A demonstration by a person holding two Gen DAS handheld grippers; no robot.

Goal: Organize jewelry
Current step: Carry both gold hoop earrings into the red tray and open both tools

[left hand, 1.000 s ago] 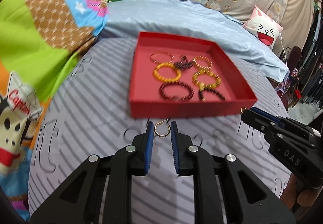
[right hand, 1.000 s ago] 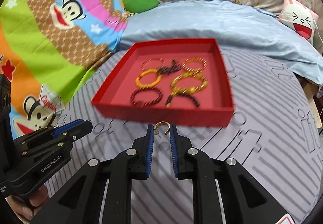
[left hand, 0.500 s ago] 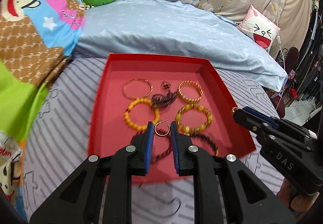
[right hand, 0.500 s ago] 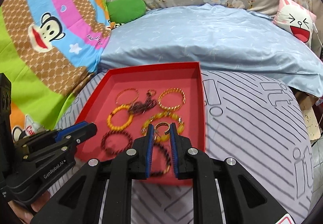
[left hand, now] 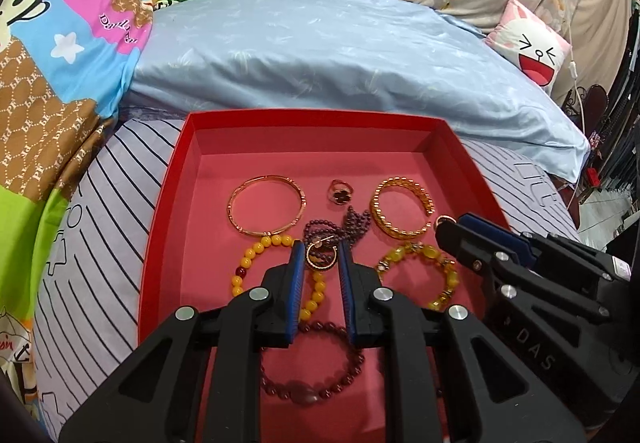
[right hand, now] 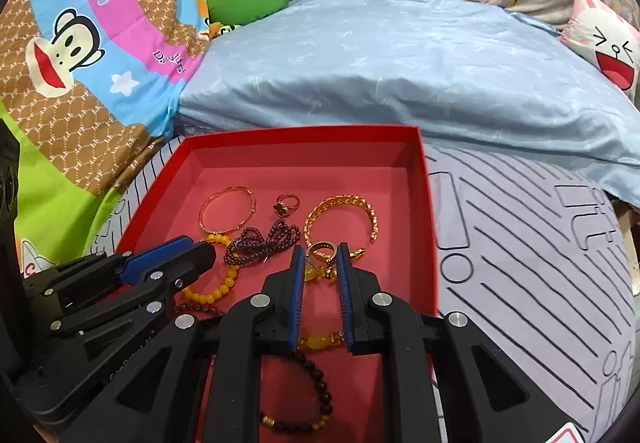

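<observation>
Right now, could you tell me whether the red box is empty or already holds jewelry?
It holds jewelry. Inside the red box lie a thin gold bangle, a gold chain cuff, a ring and several beaded bracelets.

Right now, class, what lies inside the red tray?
In the red tray: a thin gold bangle, a ring, a gold chain cuff, purple beads, and yellow and dark bead bracelets partly covered by both tools.

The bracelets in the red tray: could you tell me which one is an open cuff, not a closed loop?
The gold chain-link cuff at the tray's back right; its ring has a gap, unlike the others.
</observation>
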